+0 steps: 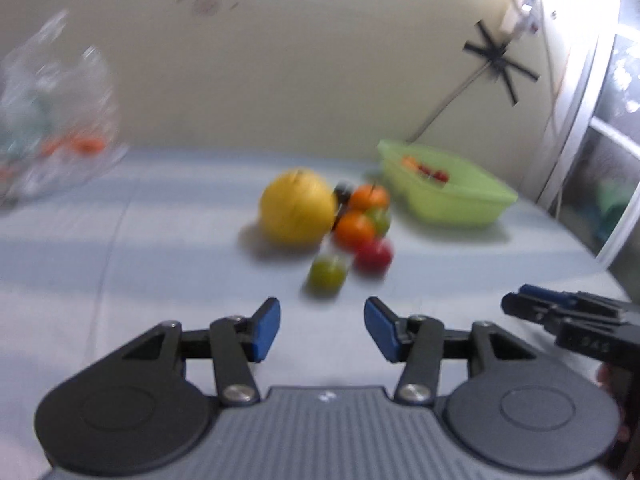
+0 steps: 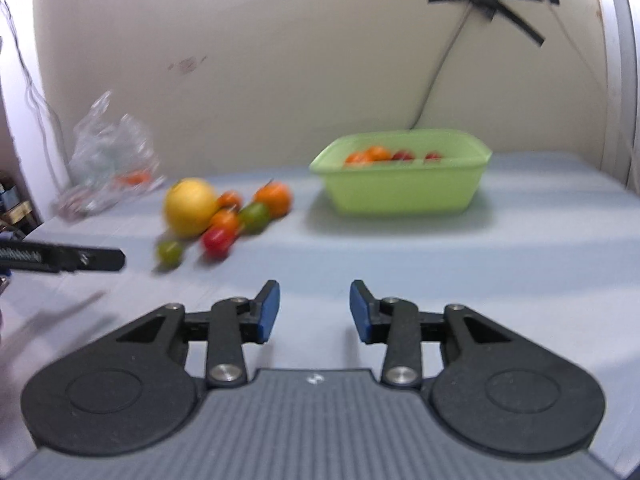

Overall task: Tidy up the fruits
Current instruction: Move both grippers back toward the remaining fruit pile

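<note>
soft daylight, glare at window [image 1: 624, 80], motion-blurred fruits [image 1: 332, 224], fisheye-bent edges, faint shadows

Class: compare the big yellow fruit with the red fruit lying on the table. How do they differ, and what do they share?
The yellow fruit is far larger than the red fruit. One is yellow, the other red. The yellow fruit sits at the cluster's left end in both views; the red fruit lies nearer the cameras. Both are roundish and rest on the table, outside the green tub.

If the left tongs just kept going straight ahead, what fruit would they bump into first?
Probably the small green fruit. It lies nearest, almost straight ahead of the open left tongs, with the red fruit just behind to the right. The picture is blurry, so depth is uncertain.
</note>
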Demonstrator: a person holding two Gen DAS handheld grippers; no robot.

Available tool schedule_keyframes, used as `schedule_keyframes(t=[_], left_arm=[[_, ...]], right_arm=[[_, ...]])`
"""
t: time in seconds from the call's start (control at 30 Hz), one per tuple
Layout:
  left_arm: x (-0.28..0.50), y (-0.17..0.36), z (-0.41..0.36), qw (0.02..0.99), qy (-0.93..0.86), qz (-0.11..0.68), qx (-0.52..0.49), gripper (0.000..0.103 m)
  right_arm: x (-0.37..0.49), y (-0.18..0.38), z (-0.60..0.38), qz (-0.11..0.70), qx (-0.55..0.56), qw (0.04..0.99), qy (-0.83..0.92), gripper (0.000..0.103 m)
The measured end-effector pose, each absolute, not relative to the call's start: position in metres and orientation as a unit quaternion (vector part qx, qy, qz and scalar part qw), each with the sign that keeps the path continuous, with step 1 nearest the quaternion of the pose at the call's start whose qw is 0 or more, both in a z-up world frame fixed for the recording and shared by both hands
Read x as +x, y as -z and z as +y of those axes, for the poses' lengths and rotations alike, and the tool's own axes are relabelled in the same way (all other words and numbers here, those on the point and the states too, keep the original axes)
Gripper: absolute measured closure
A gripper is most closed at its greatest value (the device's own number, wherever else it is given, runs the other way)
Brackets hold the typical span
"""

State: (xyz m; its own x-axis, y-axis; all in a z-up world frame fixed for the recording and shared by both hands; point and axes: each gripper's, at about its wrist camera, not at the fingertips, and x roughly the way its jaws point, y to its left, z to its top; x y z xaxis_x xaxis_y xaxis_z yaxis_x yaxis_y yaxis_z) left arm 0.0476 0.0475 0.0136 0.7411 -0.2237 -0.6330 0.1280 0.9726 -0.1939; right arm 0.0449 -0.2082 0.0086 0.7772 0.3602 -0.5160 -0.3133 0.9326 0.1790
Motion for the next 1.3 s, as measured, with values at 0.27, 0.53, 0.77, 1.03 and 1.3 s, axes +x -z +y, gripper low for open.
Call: schedule_keyframes(t=[0.27,0.53,0.77,1.03,1.3], left_arm=[[0.019,-0.003,0.03,0.935,0.04,0.35,-0.032,0.047],[0.003,0.004,0.033,0.937,0.009,0.347,-0.035,0.037],[0.001,0.007,0.03,0.938,0.008,0.346,-0.037,0.015],[0.002,0.011,0.026,0.938,0.011,0.344,-0.029,0.003],[0.002,0.012,0.029,0.94,0.018,0.34,-0.036,0.001]], right_arm=[[0.002,-0.004,-0.186,0.296,0.096,0.941,-0.13,0.056],[-0.016,0.0,-0.181,0.287,0.104,0.947,-0.105,0.052],[-0.017,0.001,-0.182,0.283,0.114,0.947,-0.105,0.052],[-0.017,0.001,-0.182,0.282,0.117,0.946,-0.106,0.05],[-0.017,0.001,-0.183,0.283,0.116,0.946,-0.107,0.05]])
